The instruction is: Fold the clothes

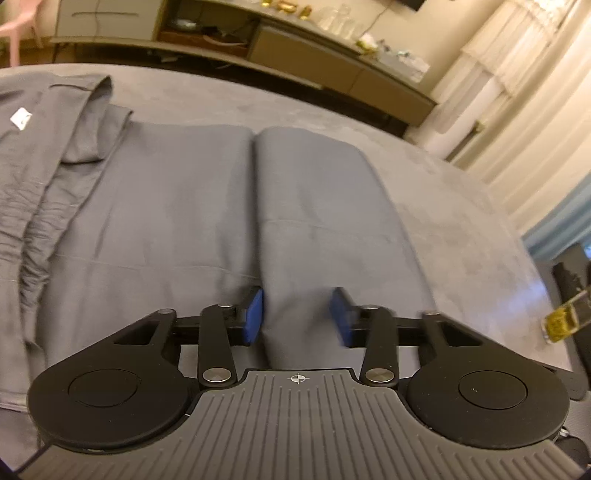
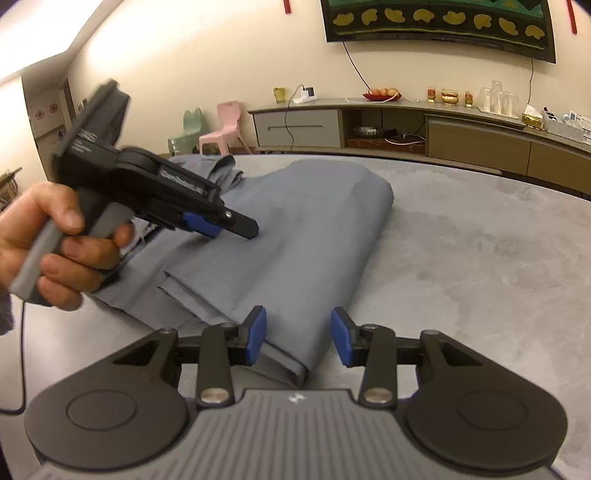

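left tongs (image 1: 297,314) part open astride garment (image 1: 166,203) fold; right tongs (image 2: 297,336) likewise

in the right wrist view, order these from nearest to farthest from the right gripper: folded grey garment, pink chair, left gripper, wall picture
1. folded grey garment, its near corner between the right gripper fingers
2. left gripper, up left, over the garment
3. pink chair, past the table's far edge, left
4. wall picture, high on the back wall
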Motion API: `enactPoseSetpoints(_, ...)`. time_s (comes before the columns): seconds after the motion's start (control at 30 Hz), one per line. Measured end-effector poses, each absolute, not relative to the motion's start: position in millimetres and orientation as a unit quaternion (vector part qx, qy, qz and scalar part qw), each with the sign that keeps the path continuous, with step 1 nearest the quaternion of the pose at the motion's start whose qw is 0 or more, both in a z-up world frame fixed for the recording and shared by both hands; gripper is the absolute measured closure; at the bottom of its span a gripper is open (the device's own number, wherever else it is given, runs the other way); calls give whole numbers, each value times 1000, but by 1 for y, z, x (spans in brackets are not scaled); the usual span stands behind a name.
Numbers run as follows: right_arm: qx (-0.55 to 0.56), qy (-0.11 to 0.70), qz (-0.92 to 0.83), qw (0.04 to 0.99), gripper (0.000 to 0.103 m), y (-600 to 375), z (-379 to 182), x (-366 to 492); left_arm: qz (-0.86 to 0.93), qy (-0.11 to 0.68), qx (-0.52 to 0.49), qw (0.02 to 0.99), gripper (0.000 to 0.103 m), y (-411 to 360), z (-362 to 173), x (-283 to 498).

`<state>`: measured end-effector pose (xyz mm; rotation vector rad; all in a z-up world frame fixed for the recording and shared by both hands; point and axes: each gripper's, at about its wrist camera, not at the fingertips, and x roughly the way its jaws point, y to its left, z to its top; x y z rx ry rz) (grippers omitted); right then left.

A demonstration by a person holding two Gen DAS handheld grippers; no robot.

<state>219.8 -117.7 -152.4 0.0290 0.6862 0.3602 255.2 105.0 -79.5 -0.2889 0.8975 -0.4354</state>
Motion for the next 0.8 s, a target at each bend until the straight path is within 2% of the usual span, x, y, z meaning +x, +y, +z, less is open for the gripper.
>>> enactPoseSetpoints(0.13,13,338,172,925,70,-115,-157,224,-226,390,-162,878,103,115,-63,234)
enactPoseSetpoints(0.23,19,333,172,927,70,-114,-157,224,-185,415,-126,882,103,115,-77,235)
enactPoseSetpoints(0.37,18,321,174,931,70,-113,-157,222,-164,429,-110,881,95,109,-94,236)
enactPoseSetpoints(0.5,17,307,183,934,76,-108,-156,221,-169,410,-129,887,103,108,-84,229)
enactPoseSetpoints(0.8,12,304,185,935,76,-104,-154,222,-144,379,-141,903,103,122,-53,222)
